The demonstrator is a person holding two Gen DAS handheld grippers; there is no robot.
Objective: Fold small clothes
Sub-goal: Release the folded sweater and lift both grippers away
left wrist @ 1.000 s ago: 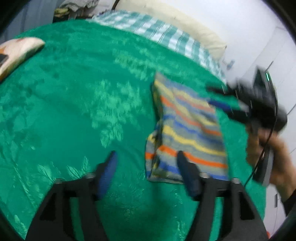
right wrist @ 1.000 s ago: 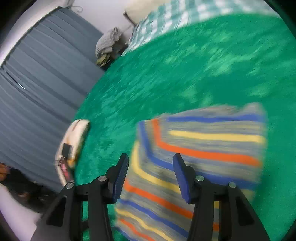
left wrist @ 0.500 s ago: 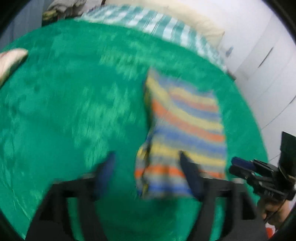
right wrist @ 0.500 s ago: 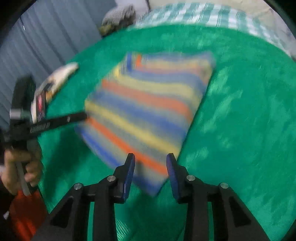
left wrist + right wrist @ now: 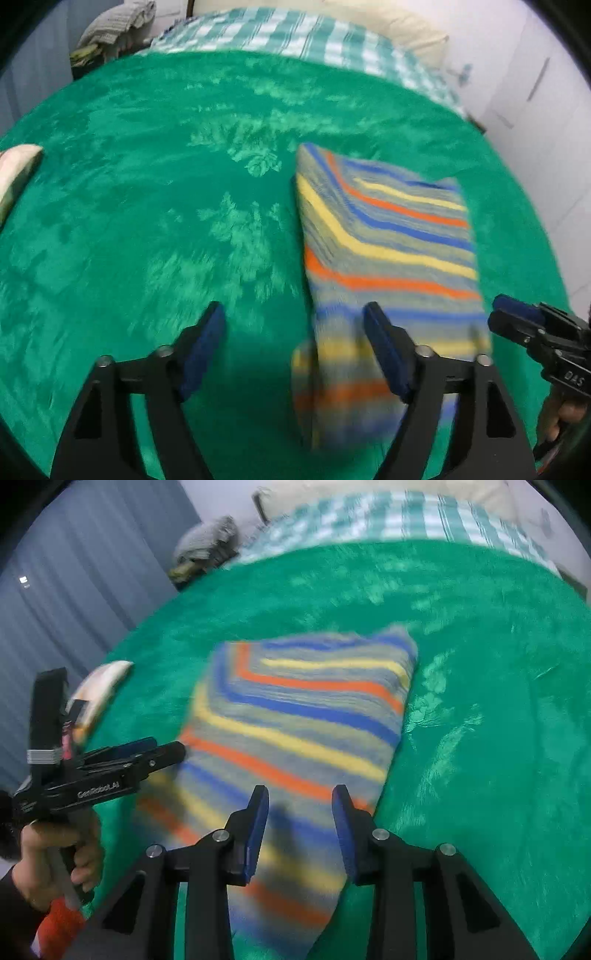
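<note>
the striped garment (image 5: 388,243), folded into a rough rectangle with grey, blue, yellow and orange bands, lies flat on the green bedspread (image 5: 155,206) of the bed, toward the near edge.

the left gripper (image 5: 295,354) hovers over the garment's near left corner. its jaws stand wide apart, having just been opening, and nothing is clamped between them: the left blue pad is over bare bedspread, the right pad over the striped cloth, with the garment's left edge falling in the gap. whether the pads touch the cloth cannot be told, as the near end of the garment is blurred.

the right gripper (image 5: 300,834) hangs over the garment's near right part. its jaws are partly apart, narrower than the left pair, having just been closing; striped cloth shows in the gap, but the pads do not press on it.

in the right wrist view the left gripper appears at the left edge, held by a hand (image 5: 55,860) with a dark sleeve. a checked sheet (image 5: 295,37) and a cream pillow (image 5: 391,26) lie at the head of the bed, a small pale cushion (image 5: 14,173) on the bedspread's far left, and grey curtains (image 5: 74,572) hang beyond.
</note>
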